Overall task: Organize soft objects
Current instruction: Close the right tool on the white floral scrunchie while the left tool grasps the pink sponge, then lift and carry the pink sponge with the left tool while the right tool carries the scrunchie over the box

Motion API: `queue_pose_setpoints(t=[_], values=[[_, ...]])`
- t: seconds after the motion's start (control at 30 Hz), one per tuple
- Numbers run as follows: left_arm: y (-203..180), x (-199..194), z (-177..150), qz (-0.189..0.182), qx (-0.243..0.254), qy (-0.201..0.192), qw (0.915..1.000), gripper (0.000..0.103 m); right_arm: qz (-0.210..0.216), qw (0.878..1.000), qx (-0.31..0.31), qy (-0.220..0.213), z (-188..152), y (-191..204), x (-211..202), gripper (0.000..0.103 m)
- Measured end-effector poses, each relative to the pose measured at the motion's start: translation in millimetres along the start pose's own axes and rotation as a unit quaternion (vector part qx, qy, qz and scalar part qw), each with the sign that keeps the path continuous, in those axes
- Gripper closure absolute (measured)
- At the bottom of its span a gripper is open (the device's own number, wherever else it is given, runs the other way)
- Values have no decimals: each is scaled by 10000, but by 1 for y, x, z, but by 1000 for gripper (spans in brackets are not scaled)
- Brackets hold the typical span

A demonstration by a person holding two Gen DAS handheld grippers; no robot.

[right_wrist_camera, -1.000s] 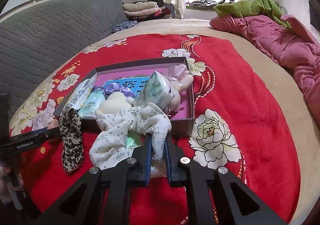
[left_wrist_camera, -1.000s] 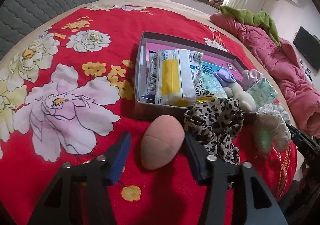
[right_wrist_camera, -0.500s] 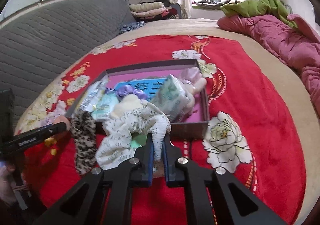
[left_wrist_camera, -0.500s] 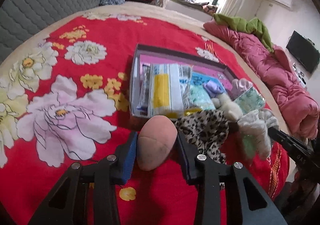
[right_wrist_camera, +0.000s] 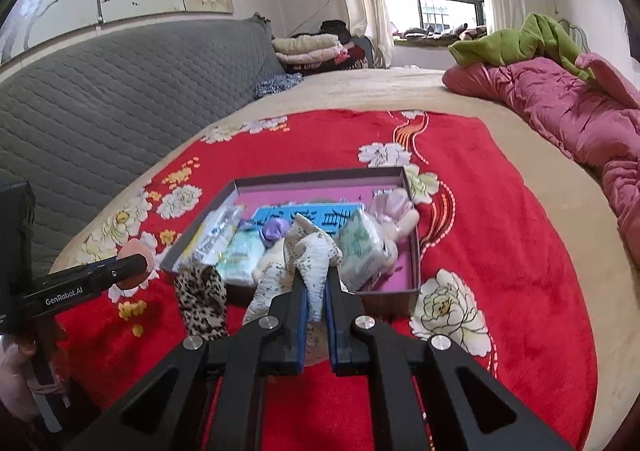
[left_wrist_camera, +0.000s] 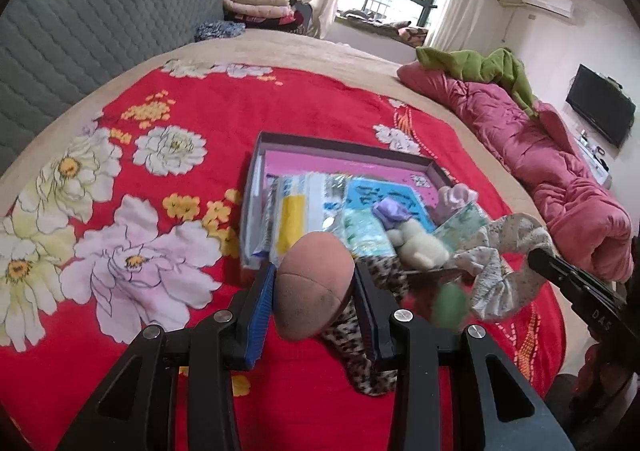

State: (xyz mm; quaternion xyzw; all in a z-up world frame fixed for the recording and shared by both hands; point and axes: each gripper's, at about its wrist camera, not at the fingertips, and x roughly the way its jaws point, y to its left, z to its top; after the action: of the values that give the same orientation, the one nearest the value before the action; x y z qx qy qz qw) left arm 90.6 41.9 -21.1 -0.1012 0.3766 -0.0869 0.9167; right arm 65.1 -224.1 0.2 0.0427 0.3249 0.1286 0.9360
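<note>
Both wrist views look downward, close; sharing the box [left_wrist_camera: 344,145].

The green object [left_wrist_camera: 450,305] under the floral cloth [left_wrist_camera: 506,271] is blurred.

Left gripper [left_wrist_camera: 314,293] jaws clamping pink sponge [left_wrist_camera: 314,285], box [left_wrist_camera: 256,187] behind

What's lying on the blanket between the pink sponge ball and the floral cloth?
The leopard-print scrunchie lies between the pink sponge ball and the floral cloth, just in front of the box; the right wrist view shows it best.
</note>
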Motion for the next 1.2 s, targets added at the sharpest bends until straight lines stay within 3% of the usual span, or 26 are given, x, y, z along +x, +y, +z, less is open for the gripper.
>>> queue_pose_setpoints(t=[0.63, 1.2], values=[[-65, 6, 37, -89, 266, 76, 9996, 64, 109, 9981, 134, -585, 41, 1, -18, 95], [-64, 36, 54, -243, 82, 153, 9996, 64, 115, 9971, 268, -710, 59, -3, -3, 95]])
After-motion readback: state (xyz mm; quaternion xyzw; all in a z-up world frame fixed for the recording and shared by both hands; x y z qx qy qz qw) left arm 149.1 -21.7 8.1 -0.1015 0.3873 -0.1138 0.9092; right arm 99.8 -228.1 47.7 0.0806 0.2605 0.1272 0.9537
